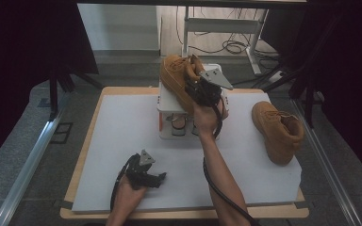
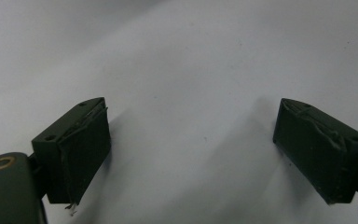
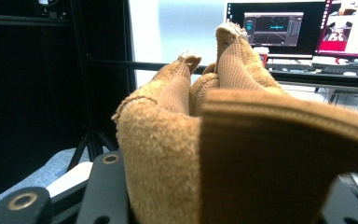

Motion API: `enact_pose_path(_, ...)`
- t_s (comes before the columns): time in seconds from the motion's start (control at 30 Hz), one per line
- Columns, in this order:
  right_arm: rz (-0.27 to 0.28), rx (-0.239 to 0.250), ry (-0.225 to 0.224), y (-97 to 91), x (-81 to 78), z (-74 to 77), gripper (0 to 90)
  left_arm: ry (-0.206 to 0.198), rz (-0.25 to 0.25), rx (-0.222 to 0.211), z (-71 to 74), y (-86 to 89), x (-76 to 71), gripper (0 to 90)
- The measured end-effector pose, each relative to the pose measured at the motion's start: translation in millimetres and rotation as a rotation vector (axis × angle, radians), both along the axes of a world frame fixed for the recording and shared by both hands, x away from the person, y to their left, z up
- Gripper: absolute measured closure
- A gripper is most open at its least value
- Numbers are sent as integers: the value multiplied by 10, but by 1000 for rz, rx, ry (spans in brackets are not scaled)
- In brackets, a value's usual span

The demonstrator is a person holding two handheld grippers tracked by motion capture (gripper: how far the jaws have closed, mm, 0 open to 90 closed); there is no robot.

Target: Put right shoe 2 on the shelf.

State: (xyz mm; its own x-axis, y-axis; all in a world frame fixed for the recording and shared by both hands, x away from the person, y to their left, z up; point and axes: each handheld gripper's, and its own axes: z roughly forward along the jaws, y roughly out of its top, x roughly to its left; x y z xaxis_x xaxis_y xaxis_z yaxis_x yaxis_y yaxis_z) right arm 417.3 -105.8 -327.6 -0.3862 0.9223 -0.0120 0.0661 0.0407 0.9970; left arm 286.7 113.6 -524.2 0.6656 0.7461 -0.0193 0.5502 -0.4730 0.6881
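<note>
A tan suede boot (image 1: 175, 75) is held tilted above a white box-like stand (image 1: 167, 102) at the back middle of the table. My right gripper (image 1: 197, 90) is shut on its heel end. In the right gripper view the boot's heel and collar (image 3: 242, 140) sit between the jaws of the right gripper (image 3: 223, 203). A second tan boot (image 1: 278, 132) lies on the white mat at the right. My left gripper (image 1: 162, 178) rests low near the front edge, open, and between the left gripper's (image 2: 191, 144) jaws is bare white mat.
The white mat (image 1: 122, 136) covers a wooden table. Dark curtains hang on both sides, with metal rails along the floor. A desk frame and cables (image 1: 231, 44) stand beyond the table. Monitors (image 3: 279, 28) and a dark stand (image 3: 91, 135) are in the right gripper view.
</note>
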Motion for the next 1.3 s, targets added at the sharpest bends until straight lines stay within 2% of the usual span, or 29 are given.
enact_pose_path(0.37,-12,25,15,53,149,-31,516,1,-2,-1,0,0,1,106)
enact_pose_path(0.47,-15,39,22,34,157,-49,477,0,0,0,0,0,0,105)
enact_pose_path(0.53,-4,51,38,4,168,-60,416,-1,0,0,-1,-1,-1,105)
enact_pose_path(0.7,41,18,97,-35,215,-3,253,2,-3,2,1,0,0,105)
enact_pose_path(0.9,63,-41,90,-27,227,-9,142,2,-3,2,1,0,0,105)
enact_pose_path(1.0,80,-68,80,-46,225,-31,125,2,-2,1,1,0,0,105)
enact_pose_path(1.1,102,-57,81,-95,212,-51,108,1,-1,2,1,0,-1,105)
enact_pose_path(1.3,118,-72,79,-161,126,-63,92,2,-1,2,2,-1,-1,105)
